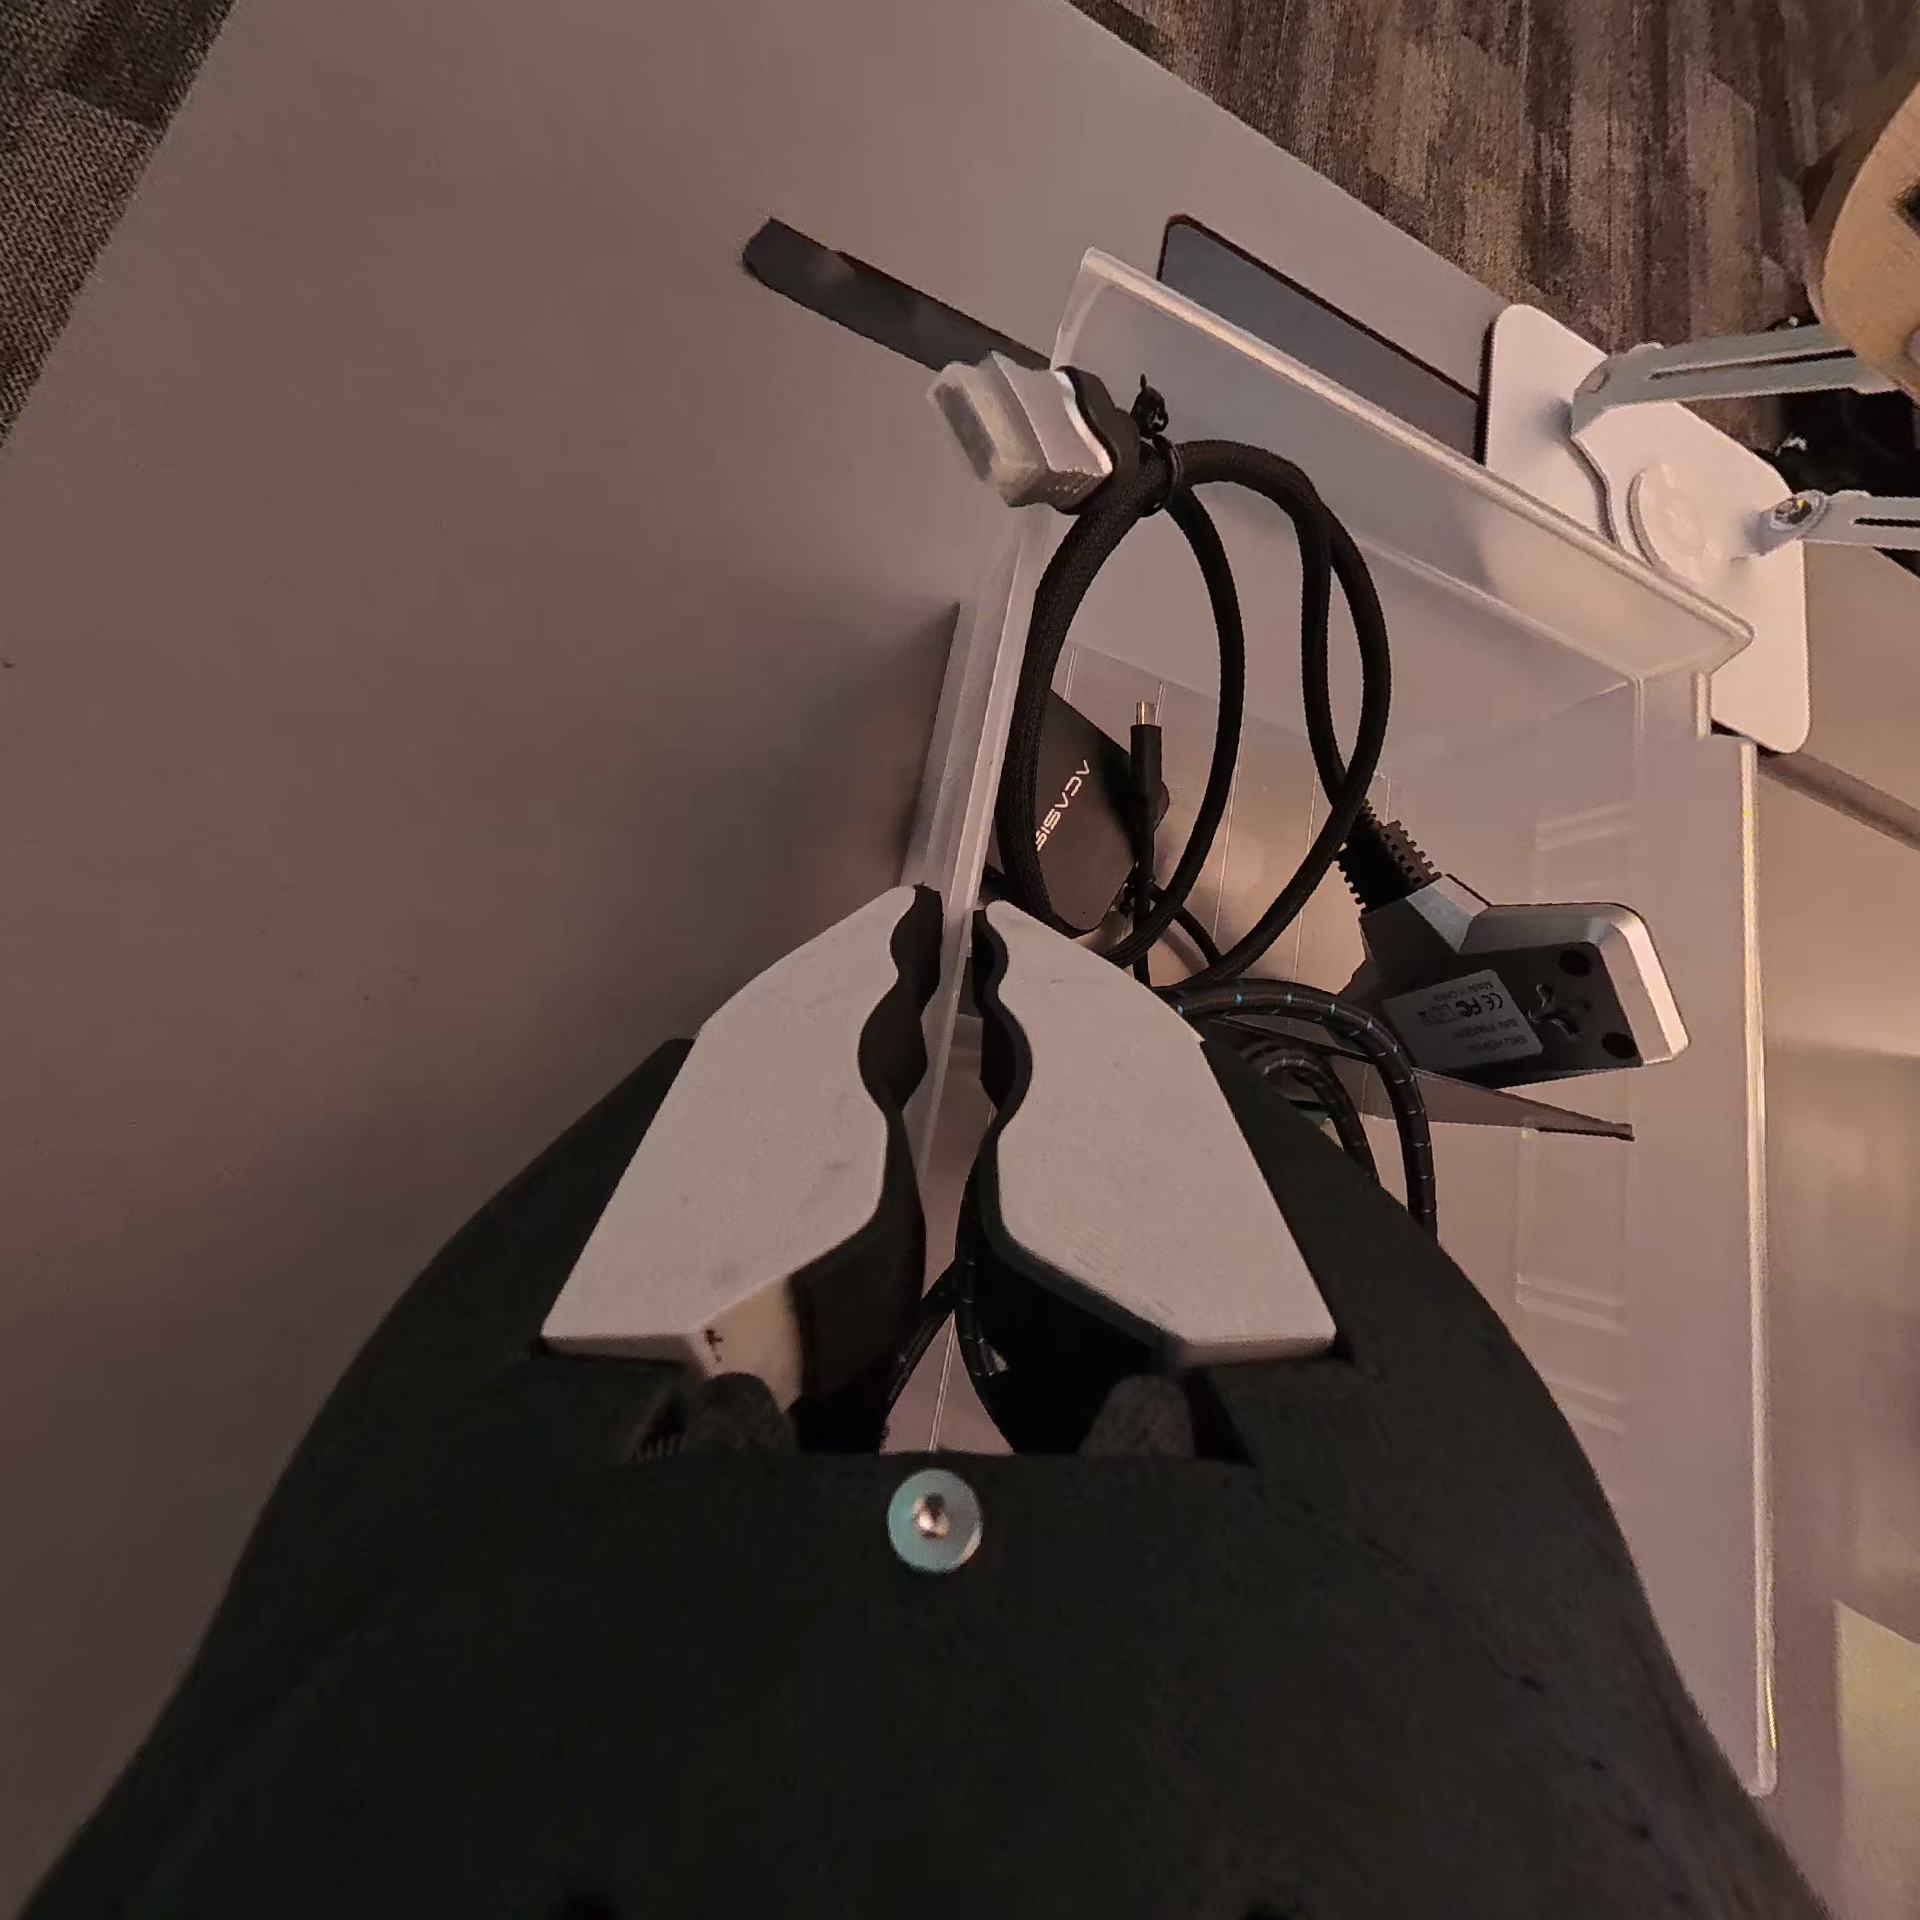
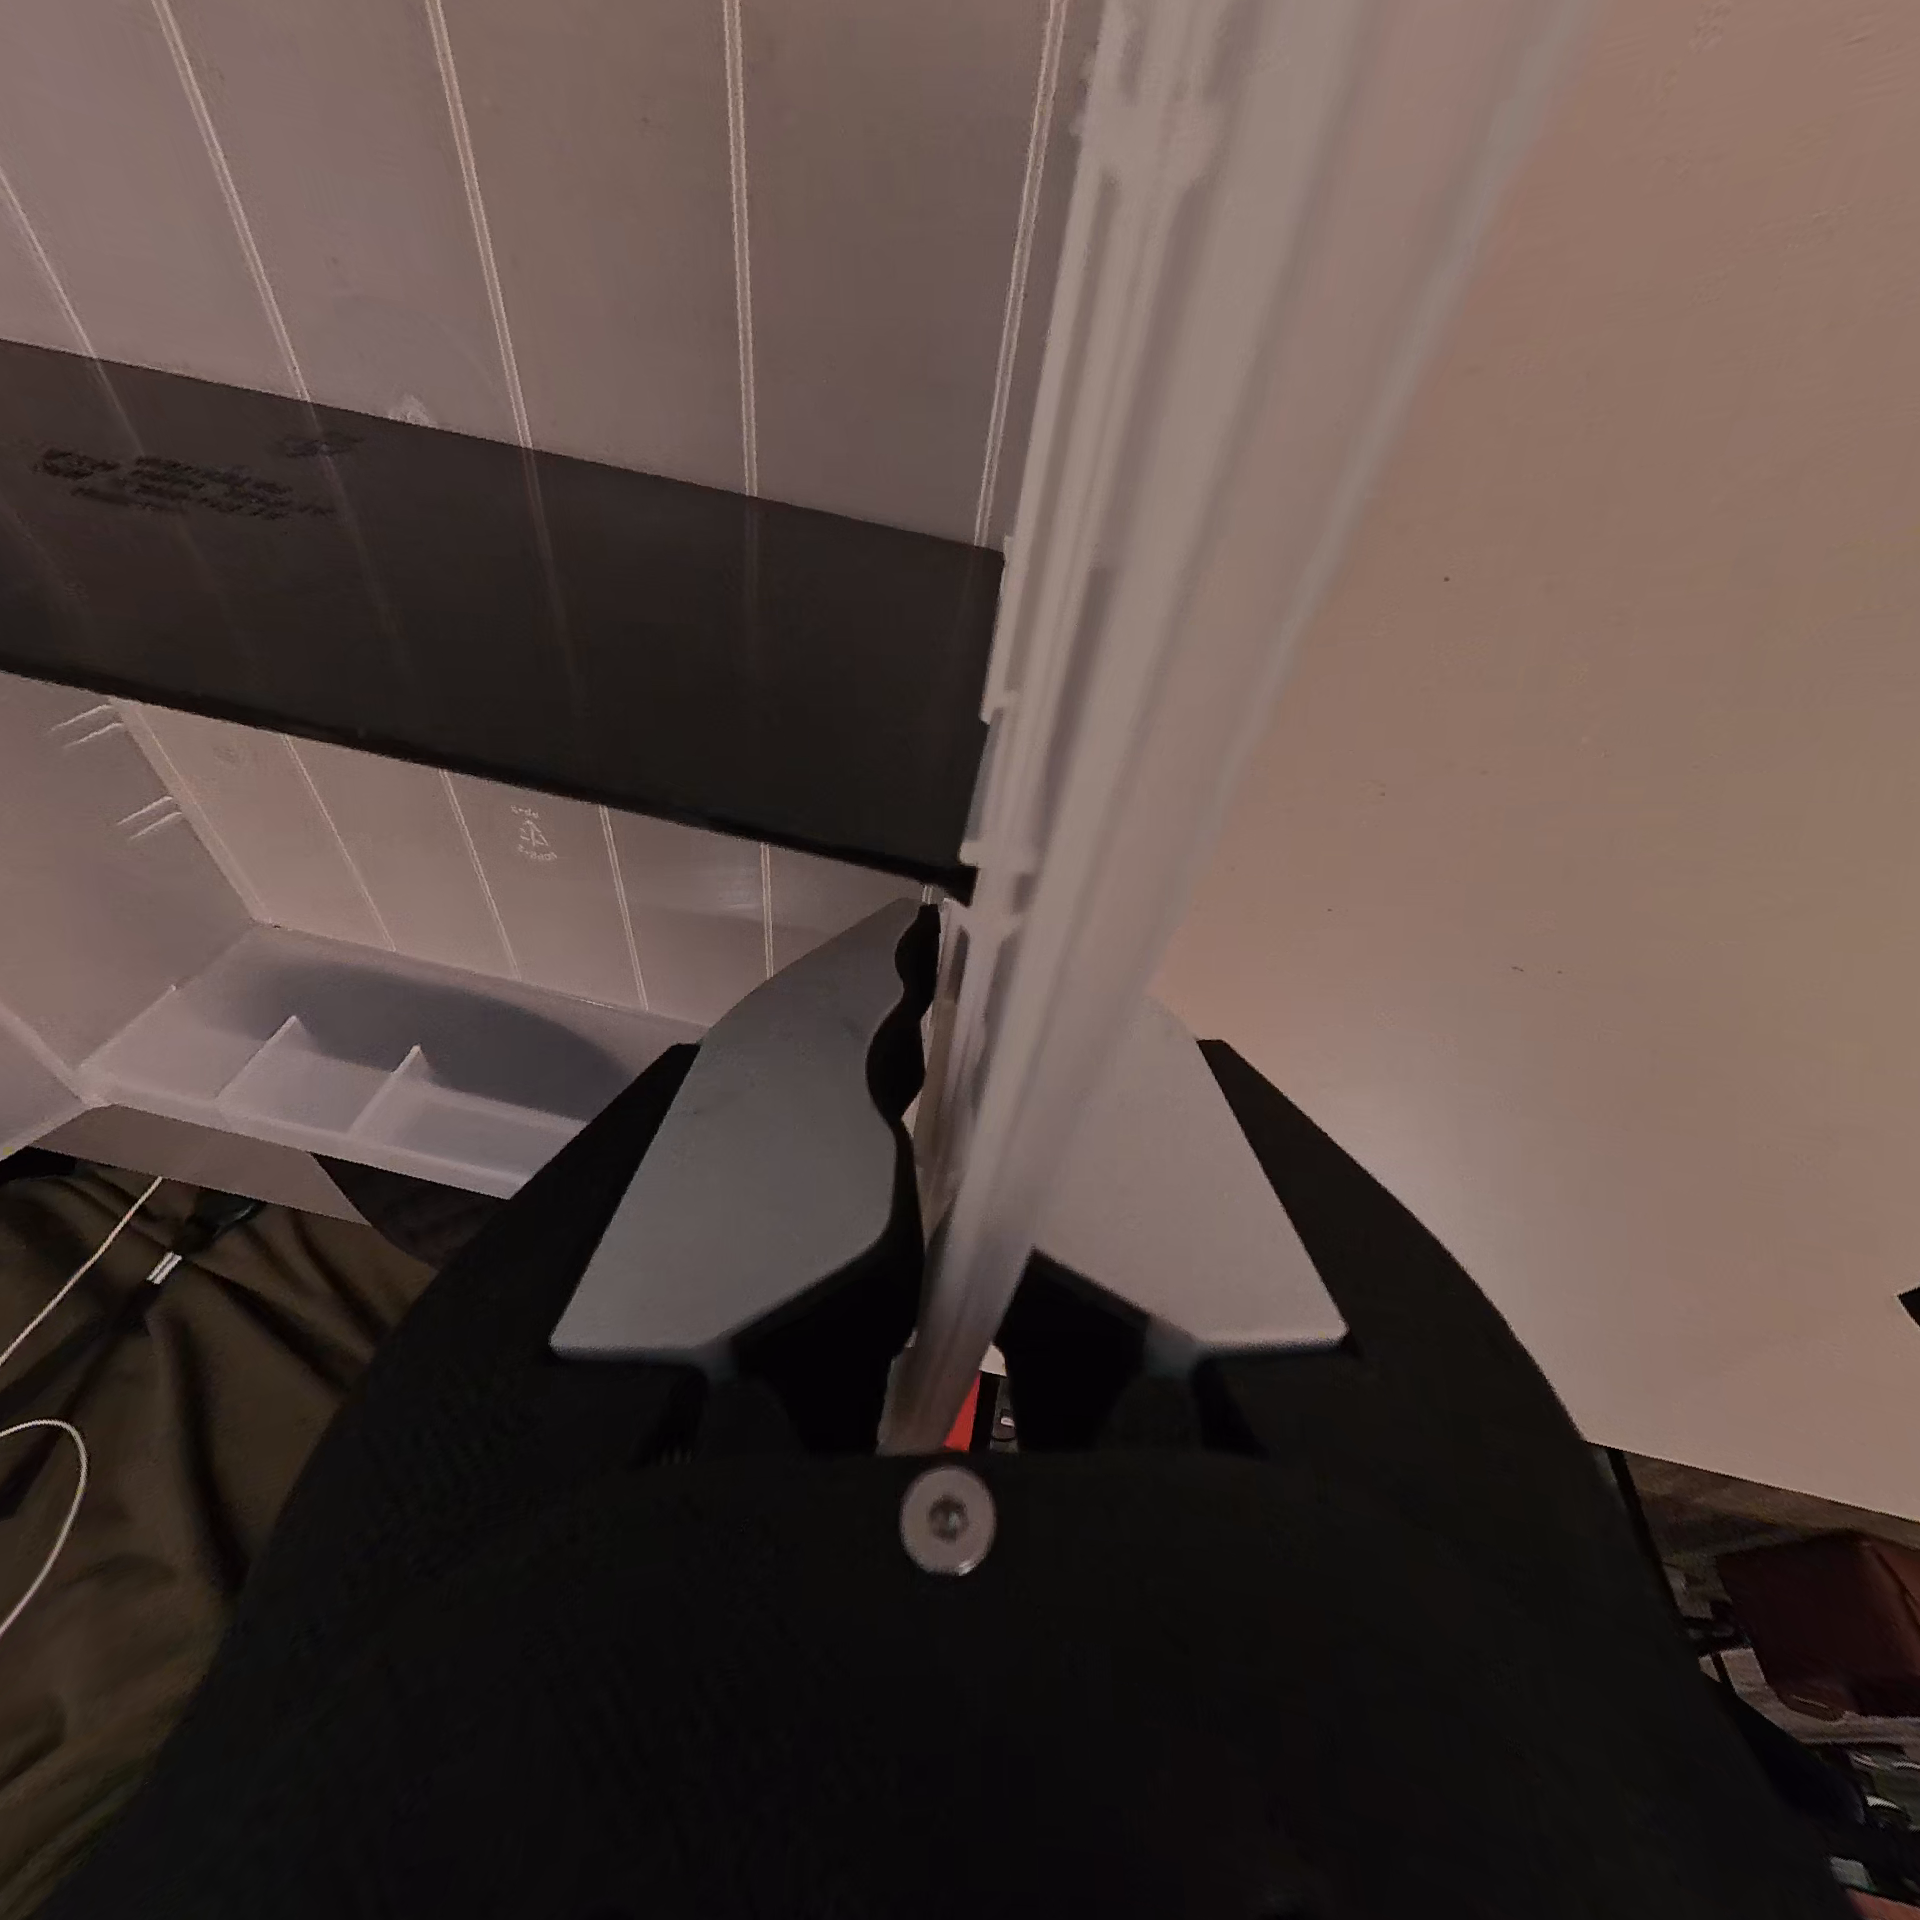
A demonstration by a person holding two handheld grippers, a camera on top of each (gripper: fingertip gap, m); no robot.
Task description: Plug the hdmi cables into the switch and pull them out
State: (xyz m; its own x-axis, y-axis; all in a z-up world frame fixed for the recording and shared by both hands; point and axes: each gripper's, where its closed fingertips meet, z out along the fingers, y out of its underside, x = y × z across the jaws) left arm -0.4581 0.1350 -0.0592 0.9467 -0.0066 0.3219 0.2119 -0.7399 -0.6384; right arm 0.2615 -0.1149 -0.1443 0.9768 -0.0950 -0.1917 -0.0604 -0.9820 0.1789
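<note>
HDMI cables (image 1: 1132, 665) and switch (image 1: 1527, 982) sitting in a clear plastic bin (image 1: 1382, 468) on the tabletop (image 1: 416, 520)

Left tongs (image 1: 954, 914) are pinched narrow on the bin's wall; right tongs (image 2: 971, 935) clamp another wall. One silver plug (image 1: 1013, 426) hangs over the rim.

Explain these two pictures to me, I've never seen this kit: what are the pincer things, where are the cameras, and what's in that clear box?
Each picture comes from a camera mounted on a hand-held two-finger tool, looking forward along its fingers.

In the left wrist view, the left tool pinches one wall of a clear plastic bin on a white table. Inside lie a coiled black HDMI cable with a silver plug at the rim, a silver and black switch, a dark box and a speckled cable.

In the right wrist view, the right tool grips another clear wall, blurred. Nothing is plugged in that I can see.
</note>
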